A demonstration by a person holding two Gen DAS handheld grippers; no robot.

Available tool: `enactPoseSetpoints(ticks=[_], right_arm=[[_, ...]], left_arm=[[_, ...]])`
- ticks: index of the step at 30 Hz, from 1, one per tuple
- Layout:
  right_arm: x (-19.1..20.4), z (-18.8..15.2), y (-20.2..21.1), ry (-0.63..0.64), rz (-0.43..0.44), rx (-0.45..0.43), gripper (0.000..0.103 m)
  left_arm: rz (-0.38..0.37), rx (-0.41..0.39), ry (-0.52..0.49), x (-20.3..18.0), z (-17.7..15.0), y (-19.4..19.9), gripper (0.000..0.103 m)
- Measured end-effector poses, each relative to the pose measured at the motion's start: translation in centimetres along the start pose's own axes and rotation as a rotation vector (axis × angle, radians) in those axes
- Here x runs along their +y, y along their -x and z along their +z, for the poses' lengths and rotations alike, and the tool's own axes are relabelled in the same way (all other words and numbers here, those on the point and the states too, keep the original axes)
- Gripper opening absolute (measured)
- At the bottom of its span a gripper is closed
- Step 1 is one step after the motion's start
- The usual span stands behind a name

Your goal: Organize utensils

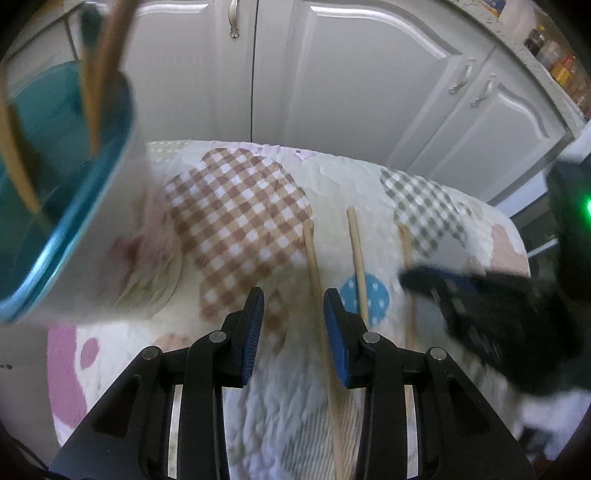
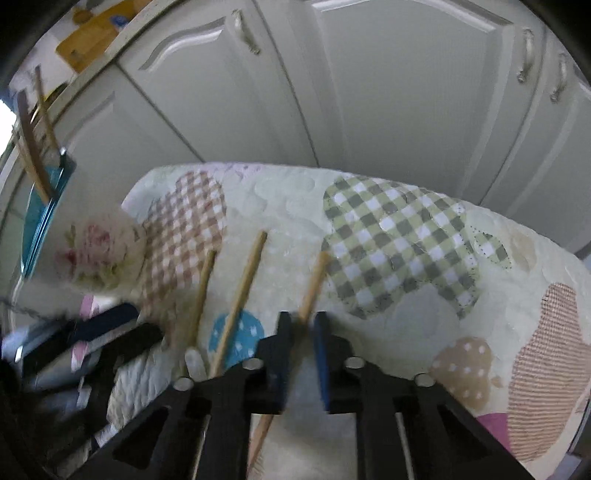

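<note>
Three wooden sticks lie side by side on a patchwork quilt. My left gripper is open, low over the left stick, which runs between its jaws near the right pad without being pressed. The middle stick lies free. My right gripper is shut on the right stick; the left wrist view shows it blurred over that stick. A white floral holder with a teal inside stands at the left and holds several wooden sticks. The holder and left gripper also show in the right wrist view.
White cabinet doors with metal handles rise just behind the quilted table's far edge. Jars stand on a counter at the upper right. A yellow board sits on the counter at the upper left.
</note>
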State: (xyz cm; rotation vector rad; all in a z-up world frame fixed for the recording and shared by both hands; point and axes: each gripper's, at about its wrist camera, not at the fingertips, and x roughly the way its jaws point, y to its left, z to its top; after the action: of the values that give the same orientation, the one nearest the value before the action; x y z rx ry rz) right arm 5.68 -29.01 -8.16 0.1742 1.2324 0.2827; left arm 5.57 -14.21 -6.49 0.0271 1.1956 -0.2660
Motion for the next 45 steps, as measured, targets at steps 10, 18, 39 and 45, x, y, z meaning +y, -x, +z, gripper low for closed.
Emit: enactPoseSetpoints(ticks=[10,18,39,45], right_arm=[[-4.5,-2.7,2.5,-0.069,0.036,0.019,0.009],[-3.3,-1.5,1.4,-0.058,0.024,-0.014,0.009],[0.3,-4.6,9.4,-0.009,0.034,-0.115,0.017],[0.3,-2.9,3.2,-0.028,-0.034,-0.022,0.021]], left_arm=[[0.060,0.033,-0.021,-0.9,2.3,-3.5,0.032],[0.004,0.044,-0.028,-0.9,2.8,-2.6,0.006],[-0.145,-0.173,-0.017,3.2,-3.2,13.7,0.005],[-0.147,-0.193,-0.020,3.3,-4.4,15.3,0.005]])
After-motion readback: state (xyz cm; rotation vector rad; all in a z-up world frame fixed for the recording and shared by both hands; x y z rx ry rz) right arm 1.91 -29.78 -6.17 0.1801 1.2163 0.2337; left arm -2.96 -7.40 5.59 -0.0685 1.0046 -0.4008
